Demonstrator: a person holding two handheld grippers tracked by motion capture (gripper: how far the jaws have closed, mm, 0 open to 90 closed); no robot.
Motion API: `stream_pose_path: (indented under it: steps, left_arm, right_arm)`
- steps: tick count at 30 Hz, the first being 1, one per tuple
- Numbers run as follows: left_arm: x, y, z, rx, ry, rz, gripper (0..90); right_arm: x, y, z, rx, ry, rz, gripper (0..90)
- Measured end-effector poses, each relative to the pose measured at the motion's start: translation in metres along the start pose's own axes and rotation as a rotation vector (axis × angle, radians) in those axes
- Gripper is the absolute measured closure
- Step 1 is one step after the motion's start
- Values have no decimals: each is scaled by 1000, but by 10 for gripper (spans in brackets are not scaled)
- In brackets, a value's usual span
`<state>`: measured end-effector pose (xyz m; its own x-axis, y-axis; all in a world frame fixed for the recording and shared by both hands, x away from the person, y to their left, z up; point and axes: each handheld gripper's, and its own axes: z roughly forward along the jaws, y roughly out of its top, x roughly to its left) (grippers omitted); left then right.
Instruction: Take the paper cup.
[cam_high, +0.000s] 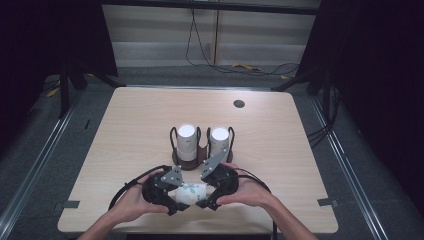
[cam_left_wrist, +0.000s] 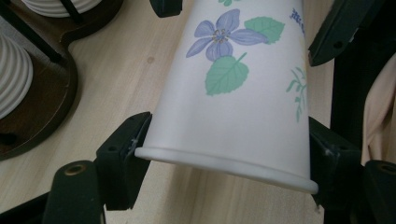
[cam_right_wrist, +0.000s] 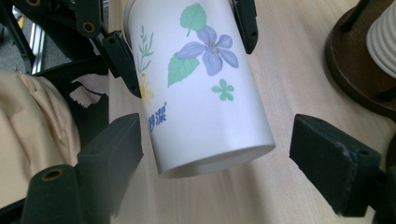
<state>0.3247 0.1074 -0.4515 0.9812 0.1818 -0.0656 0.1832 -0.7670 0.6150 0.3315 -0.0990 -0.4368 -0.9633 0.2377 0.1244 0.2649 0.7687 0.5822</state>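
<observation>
Cup (cam_high: 192, 191) lies sideways near the table's (cam_high: 130, 130) front edge, long axis left-right, rim toward left gripper (cam_left_wrist: 224, 154), which clamps it. Right gripper (cam_right_wrist: 215, 149) straddles the base, jaws apart.

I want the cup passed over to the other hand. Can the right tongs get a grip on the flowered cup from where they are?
Probably yes: the right tongs stand open with the flowered cup's base end between their jaws, nothing between. The left tongs grip its rim end.

Paper cup (cam_high: 192, 191) at table's (cam_high: 130, 130) near edge, between grippers; cup holder (cam_high: 200, 145) just behind.
</observation>
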Motion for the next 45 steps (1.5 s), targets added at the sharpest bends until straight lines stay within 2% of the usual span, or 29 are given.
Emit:
stream_pose_path:
  steps: [8, 12, 15, 17, 19, 21, 22, 24, 28, 31, 35, 37, 39, 40, 45]
  left_arm:
    - [-2, 3, 3, 10, 10, 14, 262]
    - [-3, 3, 4, 13, 4, 17, 262]
    - [-3, 2, 3, 21, -3, 21, 261]
    - [-3, 2, 4, 16, -3, 19, 261]
    - [-4, 2, 6, 17, -8, 27, 261]
    - [-3, 2, 6, 16, 0, 29, 259]
    - [-3, 2, 5, 12, 1, 28, 258]
    - [-3, 1, 5, 8, -1, 23, 254]
    - [-2, -2, 6, -21, -10, 19, 232]
    - [0, -6, 7, -37, -17, 1, 217]
    - [2, -9, 5, -64, -23, -19, 184]
    - [4, -10, 2, -105, -19, -46, 159]
    - [5, -10, -1, -102, -20, -49, 158]
    - [6, -12, -2, -145, -29, -72, 158]
    - [10, -16, -9, -207, -39, -107, 157]
  right_arm:
    - [4, 7, 7, 65, 1, -60, 197]
    - [6, 8, 10, 102, 6, -72, 244]
    - [7, 8, 11, 107, 7, -86, 258]
    - [7, 9, 11, 104, -11, -103, 275]
    - [7, 9, 11, 104, 2, -92, 278]
    - [7, 8, 12, 111, 8, -97, 330]
    - [7, 8, 11, 112, -2, -114, 331]
    - [8, 8, 11, 106, -3, -113, 333]
    - [10, 7, 8, 99, -10, -137, 343]
    - [10, 6, 8, 94, -14, -148, 349]
    - [11, 6, 6, 86, -16, -146, 353]
    - [10, 6, 3, 72, -17, -141, 354]
    - [10, 5, 2, 65, -17, -136, 354]
    - [9, 5, -1, 52, -22, -129, 355]
    - [9, 3, -8, 10, -44, -124, 356]
